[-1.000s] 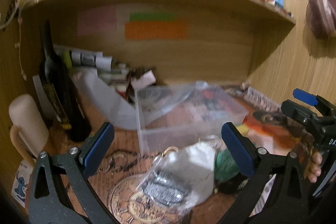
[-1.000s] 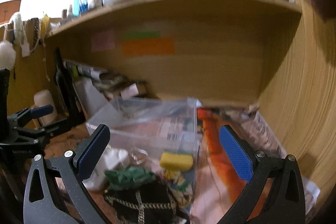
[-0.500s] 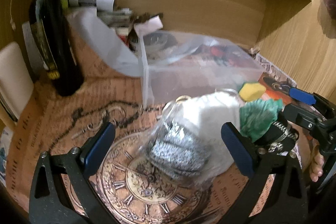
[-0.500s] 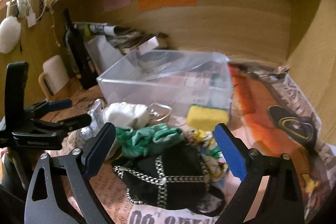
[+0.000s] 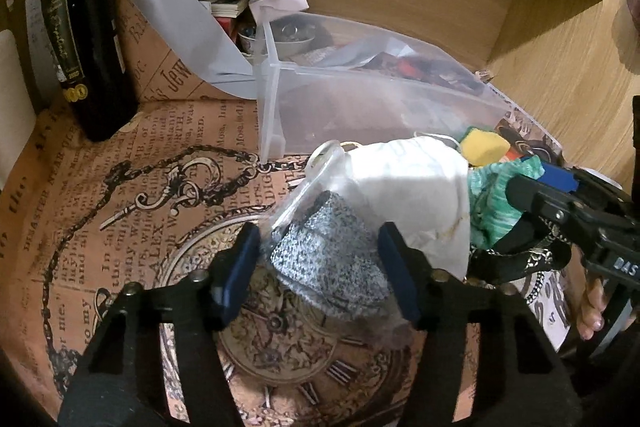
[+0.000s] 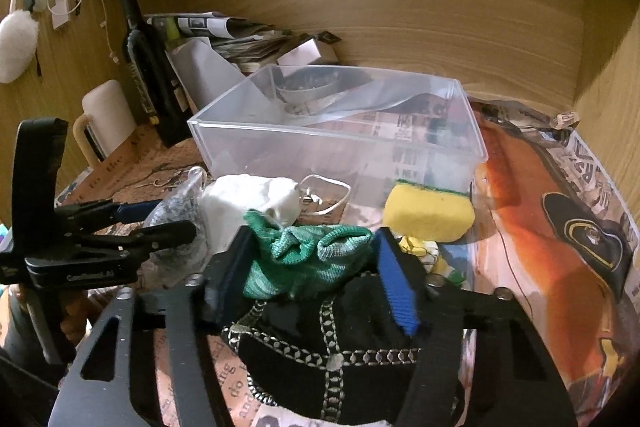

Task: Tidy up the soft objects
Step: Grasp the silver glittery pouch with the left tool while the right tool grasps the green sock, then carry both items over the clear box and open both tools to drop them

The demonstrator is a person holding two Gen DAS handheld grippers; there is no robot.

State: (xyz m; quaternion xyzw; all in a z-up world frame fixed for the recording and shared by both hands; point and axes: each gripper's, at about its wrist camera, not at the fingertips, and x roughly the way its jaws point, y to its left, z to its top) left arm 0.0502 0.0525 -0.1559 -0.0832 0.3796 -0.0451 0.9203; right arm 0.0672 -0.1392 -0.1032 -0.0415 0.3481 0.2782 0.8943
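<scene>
A clear plastic bag with a grey speckled cloth and a white cloth lies on the printed table cover. My left gripper has closed around the grey cloth bag; both pads touch it. It shows in the right wrist view too. My right gripper has closed around a green knitted cloth lying on a black chain-trimmed cap. A yellow sponge sits in front of the clear plastic bin.
A dark wine bottle stands at the left, with a white mug beside it. Papers and a bowl are piled behind the bin. Wooden walls close the back and right. A shelf runs overhead.
Both grippers have dropped down and forward onto the pile. The left jaws have narrowed onto the grey cloth bag, the right jaws onto the green cloth.
</scene>
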